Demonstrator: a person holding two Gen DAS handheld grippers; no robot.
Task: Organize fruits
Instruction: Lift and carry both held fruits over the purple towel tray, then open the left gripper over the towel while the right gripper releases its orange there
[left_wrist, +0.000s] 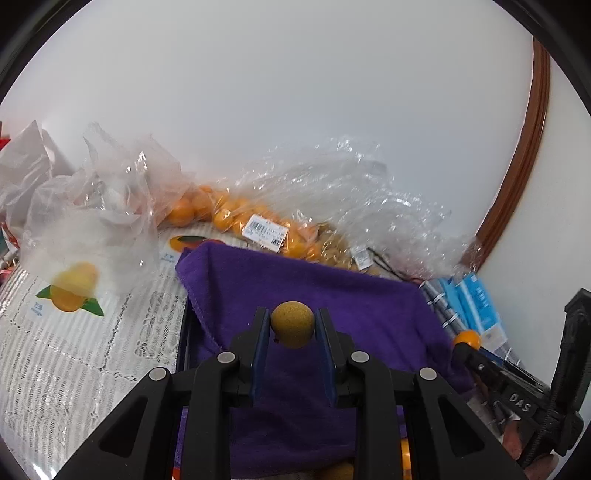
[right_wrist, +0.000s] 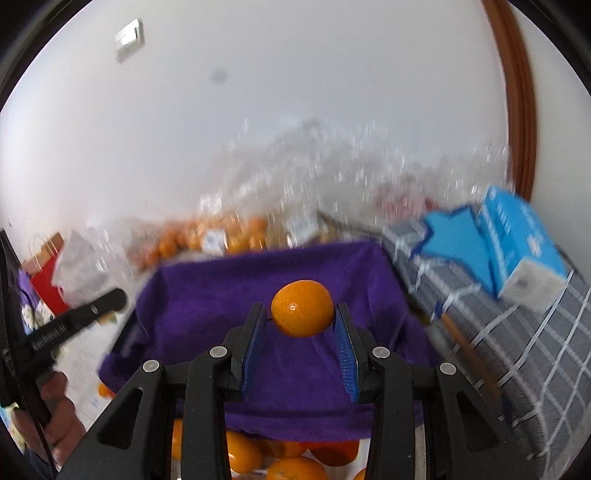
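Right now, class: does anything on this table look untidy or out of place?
Yes. Crumpled clear plastic bags lie heaped along the wall, oranges spilling from one. The purple cloth is draped unevenly over a dark tray. Each gripper's jaws hold one fruit.

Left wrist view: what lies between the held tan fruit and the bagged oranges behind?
Only purple cloth lies between the round tan fruit and the clear-plastic-bagged oranges, in the left wrist view.

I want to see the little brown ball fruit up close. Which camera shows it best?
The left wrist view. There the round brown fruit sits sharp and centred, pinched in the left gripper over the purple cloth. The right wrist view shows only the side of that gripper, not the fruit.
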